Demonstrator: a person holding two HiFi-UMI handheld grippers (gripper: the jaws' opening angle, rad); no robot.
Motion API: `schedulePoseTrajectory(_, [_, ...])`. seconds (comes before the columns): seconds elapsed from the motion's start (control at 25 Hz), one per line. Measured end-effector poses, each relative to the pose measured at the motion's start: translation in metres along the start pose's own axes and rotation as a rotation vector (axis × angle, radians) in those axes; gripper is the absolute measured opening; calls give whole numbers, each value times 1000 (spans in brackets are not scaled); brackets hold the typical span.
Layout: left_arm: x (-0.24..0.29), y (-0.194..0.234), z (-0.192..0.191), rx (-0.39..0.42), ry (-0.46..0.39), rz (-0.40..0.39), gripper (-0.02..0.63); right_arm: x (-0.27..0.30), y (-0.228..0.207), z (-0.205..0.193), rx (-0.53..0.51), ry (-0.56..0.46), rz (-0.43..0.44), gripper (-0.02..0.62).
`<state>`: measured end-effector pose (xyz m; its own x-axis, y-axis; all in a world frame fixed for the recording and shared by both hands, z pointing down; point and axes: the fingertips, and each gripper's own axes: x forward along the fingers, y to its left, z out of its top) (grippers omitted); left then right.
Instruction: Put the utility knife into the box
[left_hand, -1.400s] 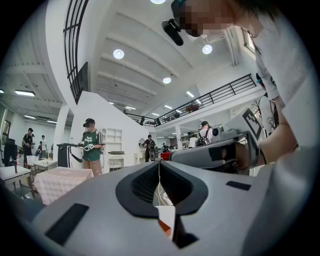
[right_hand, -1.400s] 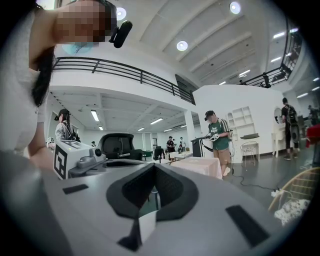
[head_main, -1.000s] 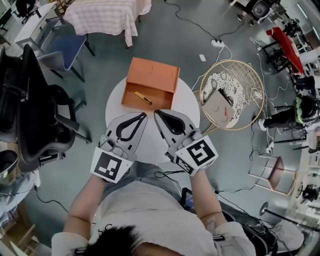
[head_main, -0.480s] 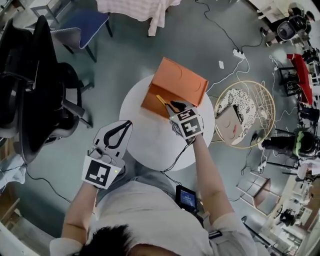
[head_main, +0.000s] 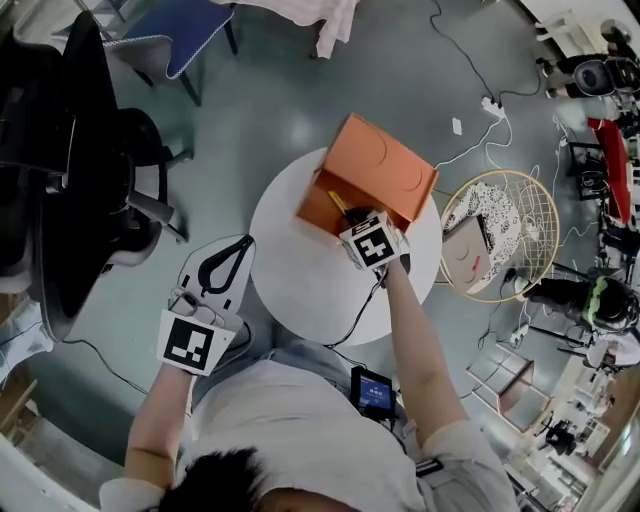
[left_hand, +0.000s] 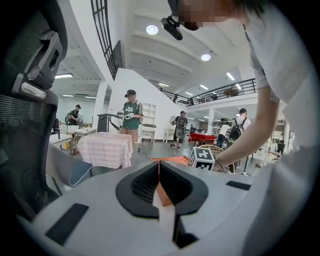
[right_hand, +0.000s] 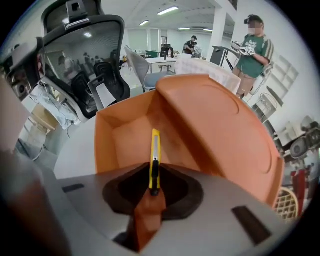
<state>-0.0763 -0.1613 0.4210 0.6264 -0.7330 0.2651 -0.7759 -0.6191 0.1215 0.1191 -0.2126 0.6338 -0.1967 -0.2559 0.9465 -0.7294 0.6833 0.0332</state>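
Nearest the person, one of the two grippers, the left gripper (head_main: 240, 247), hangs off the near-left edge of the single round white table (head_main: 290, 290). Its own view shows its jaws pressed together at the tips with nothing between them. Farther in, the right gripper (head_main: 352, 218) reaches across the table to its far side. Its jaws are closed on the near end of the one yellow utility knife (right_hand: 155, 152). The knife points away from the jaws, over the open inside of the one orange box (head_main: 385, 165), which stands on the far part of the table with its lid (right_hand: 220, 125) raised to the right. No view shows whether the knife's far end touches the box floor. The head view shows only a sliver of yellow at the box mouth, while the right gripper view shows the knife's whole length and the grip on it. The left gripper view shows the right gripper's marker cube (left_hand: 202, 158) from the side, and beyond it a cloth-covered table (left_hand: 106, 149), which the head view shows only at its far edge. Two chairs appear in the head view, a black office chair (head_main: 60, 150) on the left and a blue chair (head_main: 185, 35) at the far left. A round wire basket (head_main: 515, 225) lies on the floor right of the table.
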Motion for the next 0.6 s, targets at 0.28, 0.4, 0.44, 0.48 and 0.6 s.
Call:
schedulePoseTrajectory(0.28, [12, -18, 4, 17, -16, -65, 10, -79, 12, 26, -13, -252, -70, 71])
schedulePoseTrajectory(0.4, [11, -33, 5, 25, -18, -85, 11, -115, 55, 11, 29, -345, 63, 71])
schedulePoseTrajectory(0.44, [11, -38, 5, 30, -22, -91, 11, -116, 74, -2, 46, -333, 117, 71])
schedulePoseTrajectory(0.48, [9, -41, 3, 35, -28, -98, 11, -109, 93, -19, 61, -300, 159, 71])
schedulePoseTrajectory(0.6, [1, -52, -1, 41, -54, -109, 10, -70, 143, -70, 76, -160, 192, 71])
